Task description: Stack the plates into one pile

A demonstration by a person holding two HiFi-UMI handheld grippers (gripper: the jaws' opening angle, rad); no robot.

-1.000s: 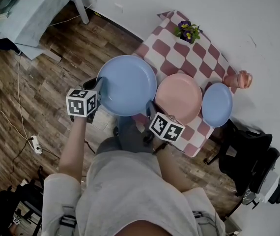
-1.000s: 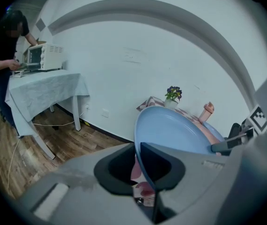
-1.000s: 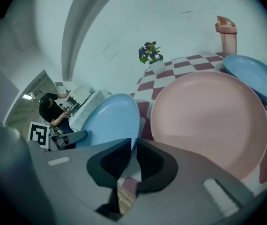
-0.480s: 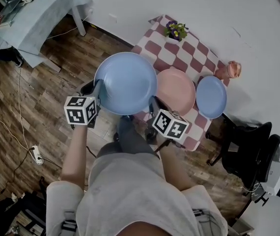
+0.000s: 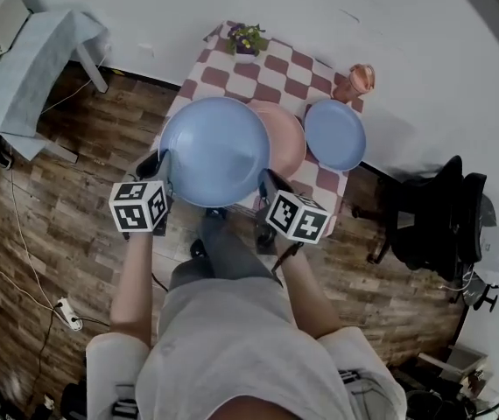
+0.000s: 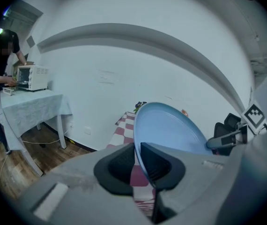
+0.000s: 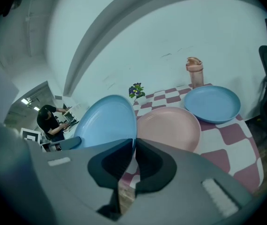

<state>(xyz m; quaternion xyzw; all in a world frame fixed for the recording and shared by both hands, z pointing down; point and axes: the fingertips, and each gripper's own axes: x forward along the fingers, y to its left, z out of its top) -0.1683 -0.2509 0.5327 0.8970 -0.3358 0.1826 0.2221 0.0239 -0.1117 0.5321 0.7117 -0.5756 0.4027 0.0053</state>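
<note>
Checkered table (image 5: 293,68): left tongs (image 5: 165,161), right tongs (image 5: 267,180) clamp big blue plate (image 5: 214,151), half-hiding pink plate (image 5: 290,138).

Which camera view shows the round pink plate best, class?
The right gripper view: the round pink plate lies almost whole in sight. In the head view the large round blue plate covers much of it. The left gripper view does not show it.

Large plate (image 5: 214,151), between left gripper (image 5: 164,163) and right gripper (image 5: 265,180), partly overhangs middle plate (image 5: 289,138) on table (image 5: 306,75); small plate (image 5: 335,135) right of middle plate, cup (image 5: 360,79) behind small plate, flowerpot (image 5: 246,38) at far-left corner.
</note>
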